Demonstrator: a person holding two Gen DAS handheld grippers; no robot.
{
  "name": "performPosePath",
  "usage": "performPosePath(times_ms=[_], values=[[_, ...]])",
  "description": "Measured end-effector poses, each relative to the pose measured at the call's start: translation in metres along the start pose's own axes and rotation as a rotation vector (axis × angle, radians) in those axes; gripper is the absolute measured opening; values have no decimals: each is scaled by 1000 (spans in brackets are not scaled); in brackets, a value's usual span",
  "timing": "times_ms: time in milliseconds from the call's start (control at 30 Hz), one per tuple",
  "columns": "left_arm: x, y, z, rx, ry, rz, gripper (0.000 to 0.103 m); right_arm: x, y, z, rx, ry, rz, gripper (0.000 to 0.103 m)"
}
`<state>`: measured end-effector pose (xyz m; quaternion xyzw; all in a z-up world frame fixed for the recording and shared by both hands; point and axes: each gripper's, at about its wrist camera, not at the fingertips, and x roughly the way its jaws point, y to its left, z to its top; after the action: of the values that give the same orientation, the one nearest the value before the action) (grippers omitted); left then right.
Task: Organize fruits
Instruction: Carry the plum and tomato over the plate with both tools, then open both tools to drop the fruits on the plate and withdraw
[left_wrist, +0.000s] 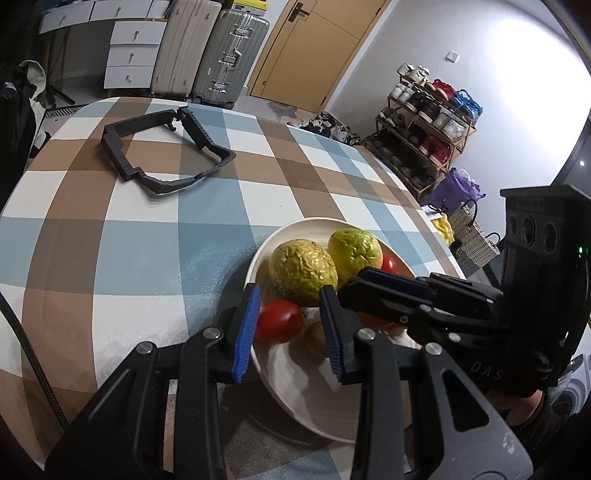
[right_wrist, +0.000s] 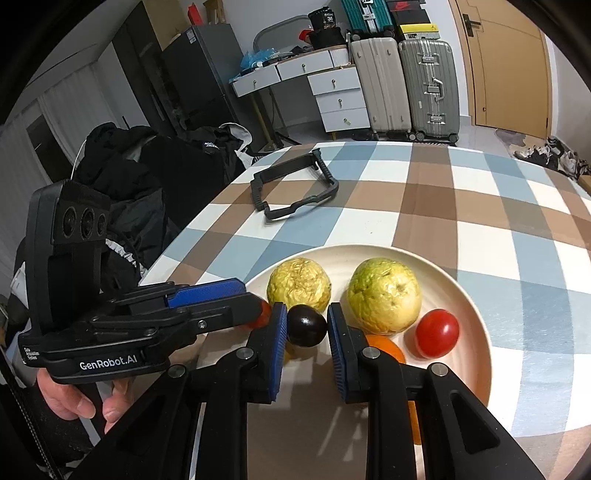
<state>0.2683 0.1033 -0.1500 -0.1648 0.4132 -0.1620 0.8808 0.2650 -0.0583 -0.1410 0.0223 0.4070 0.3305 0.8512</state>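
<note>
Round table under blue, brown and white check cloth; black frame near its far edge. Cream plate at near edge holds fruits. Left gripper clamps red tomato; right gripper clamps dark plum. Suitcases and drawers behind.

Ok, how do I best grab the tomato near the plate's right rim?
Pinch the tomato across its round middle, coming from above on the rim side: the guava and orange crowd its left, while bare plate lies right.
</note>
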Motion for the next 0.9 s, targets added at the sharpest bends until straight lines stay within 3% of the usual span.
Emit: performPosePath(times_ms=[133,233,300,367,400,467,500,667,900], values=[[-5,-7,1,3,-1,17,38,-2,2,0,-1,-11,14,32],[-14,-11,0,-2,-23,34,55,-13,2,-1,8,-43,3,51],[-21,-14,0,-7,-37,48,70,-27,1,-3,19,-83,7,52],[-29,-18,-1,-5,-50,62,75,-41,0,-5,25,-116,5,55],[-33,-20,-1,-3,-57,71,77,-49,0,-6,27,-135,-3,58],[-42,-26,-3,4,-67,77,78,-68,-1,-11,31,-179,-18,77],[-47,-29,-3,7,-73,80,79,-76,-1,-13,33,-199,-23,79],[-71,-53,-11,50,-98,111,81,-114,-2,-28,53,-269,-37,88],[-101,-92,-28,123,-130,168,86,-146,3,-54,59,-284,-46,90]])
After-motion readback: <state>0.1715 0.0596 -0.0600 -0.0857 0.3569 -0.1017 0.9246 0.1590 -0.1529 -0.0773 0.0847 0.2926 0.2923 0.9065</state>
